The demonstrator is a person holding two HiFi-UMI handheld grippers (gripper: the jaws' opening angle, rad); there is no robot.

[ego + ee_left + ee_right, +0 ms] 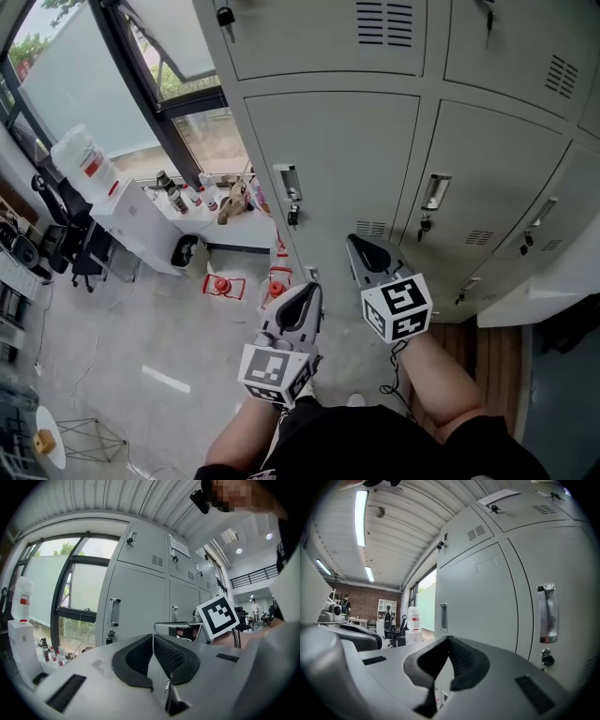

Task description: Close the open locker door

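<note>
Locker door (328, 159) shut flush — left hand-held gripper (312, 289) clenched empty, right hand-held gripper (353, 242) likewise.

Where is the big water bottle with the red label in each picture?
Head view: the water bottle is at the left, below the window.
Left gripper view: at the far left edge.
Right gripper view: small, left of centre.
Shared landmark: the locker handle nearest the window; the bottle is left of it everywhere.
</note>
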